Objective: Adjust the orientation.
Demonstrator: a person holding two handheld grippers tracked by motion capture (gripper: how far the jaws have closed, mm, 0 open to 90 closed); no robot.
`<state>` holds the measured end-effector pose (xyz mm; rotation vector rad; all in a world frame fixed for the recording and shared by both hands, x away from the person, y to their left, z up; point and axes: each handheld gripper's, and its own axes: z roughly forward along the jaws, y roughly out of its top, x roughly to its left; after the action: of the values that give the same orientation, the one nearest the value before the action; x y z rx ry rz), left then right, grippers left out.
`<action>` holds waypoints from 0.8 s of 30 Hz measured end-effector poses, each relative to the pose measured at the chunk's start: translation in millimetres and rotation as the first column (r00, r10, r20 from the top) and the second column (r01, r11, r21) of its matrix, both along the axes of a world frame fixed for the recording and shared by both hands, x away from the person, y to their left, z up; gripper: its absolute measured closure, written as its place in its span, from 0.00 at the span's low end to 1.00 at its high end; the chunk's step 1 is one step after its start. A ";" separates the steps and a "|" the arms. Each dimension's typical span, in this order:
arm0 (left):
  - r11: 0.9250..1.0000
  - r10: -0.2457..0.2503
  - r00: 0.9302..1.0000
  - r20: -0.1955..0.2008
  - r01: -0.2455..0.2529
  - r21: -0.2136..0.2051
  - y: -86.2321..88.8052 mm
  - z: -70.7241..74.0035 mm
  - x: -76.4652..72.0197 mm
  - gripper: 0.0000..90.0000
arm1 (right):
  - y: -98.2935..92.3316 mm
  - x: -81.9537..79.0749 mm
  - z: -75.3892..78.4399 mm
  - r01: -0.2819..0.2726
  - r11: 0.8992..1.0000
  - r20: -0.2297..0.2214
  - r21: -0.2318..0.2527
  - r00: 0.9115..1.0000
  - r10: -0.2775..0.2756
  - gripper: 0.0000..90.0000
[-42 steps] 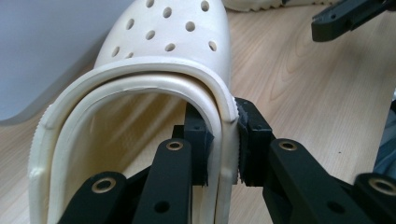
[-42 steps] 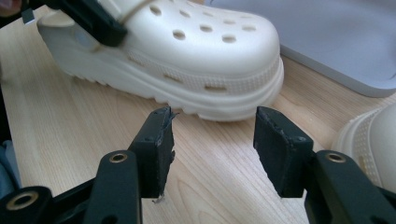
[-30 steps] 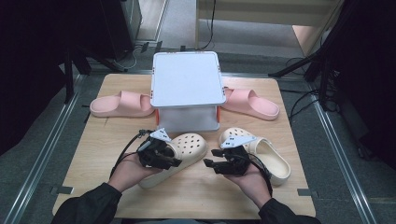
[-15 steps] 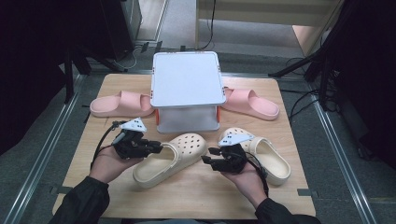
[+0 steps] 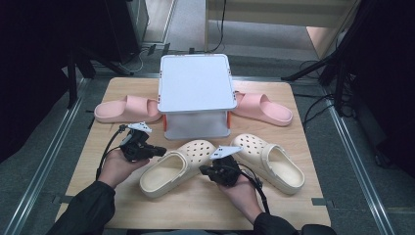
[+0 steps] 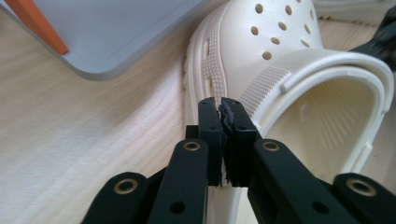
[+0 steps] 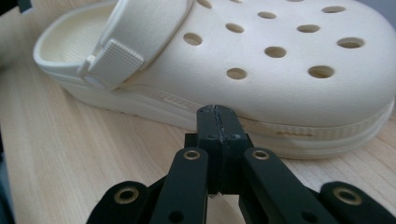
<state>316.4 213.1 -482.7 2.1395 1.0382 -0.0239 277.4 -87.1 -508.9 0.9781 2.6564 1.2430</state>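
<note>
Standing over the table, I see 2 cream clogs, and both grippers press in on the nearer one from opposite sides. The left clog [image 5: 177, 164] lies on a slant, its long axis running from the open heel near the person up to the holed toe by the grey-lidded box [image 5: 195, 95]. The left gripper [image 5: 157, 151] sits at that clog's outer flank, tips aimed across the axis; in the left gripper view the clog [image 6: 289, 88] lies straight ahead and slightly to the right of the tips, the sole edge touching or just short of them. Its jaws have just been closing and now stand pressed together with nothing between them. The right gripper [image 5: 208, 171] comes at the opposite flank, in the gap between the left clog and the right clog [image 5: 271, 160]; in the right gripper view the toe part of a clog [image 7: 280, 70] rises directly beyond the tips, the sole rim just in front. Its jaws too have just been closing and meet flat, holding nothing. Both hands look about equally near, 1 per side, so I judge the coming move is a push or squeeze across the short axis rather than a pinch. 2 pink slides [image 5: 128, 108] lie well away, beside the box.
</note>
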 end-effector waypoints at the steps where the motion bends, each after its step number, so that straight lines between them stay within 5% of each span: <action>1: 1.000 0.001 1.000 0.000 -0.001 -0.002 0.5 -0.1 -0.6 0.98 | 0.8 0.1 -0.6 0.003 1.000 0.004 -0.005 1.000 -0.003 1.00; 13: 1.000 0.022 1.000 0.006 -0.022 -0.014 0.9 -2.8 -6.7 0.99 | 0.5 6.4 -0.1 0.002 1.000 -0.012 0.001 1.000 -0.002 1.00; 19: 1.000 0.015 0.999 0.028 -0.015 0.017 -1.7 -1.0 -13.5 1.00 | 0.4 8.3 -0.2 0.006 1.000 -0.025 0.007 1.000 -0.006 1.00; 24: 1.000 0.026 1.000 0.010 -0.026 0.003 -0.9 -1.7 -17.2 1.00 | 0.4 9.8 -0.4 0.014 1.000 -0.038 0.016 0.999 -0.013 1.00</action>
<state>299.2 212.2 -484.4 2.1265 1.0609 0.0007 287.2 -86.8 -509.3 1.0306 2.6673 1.2574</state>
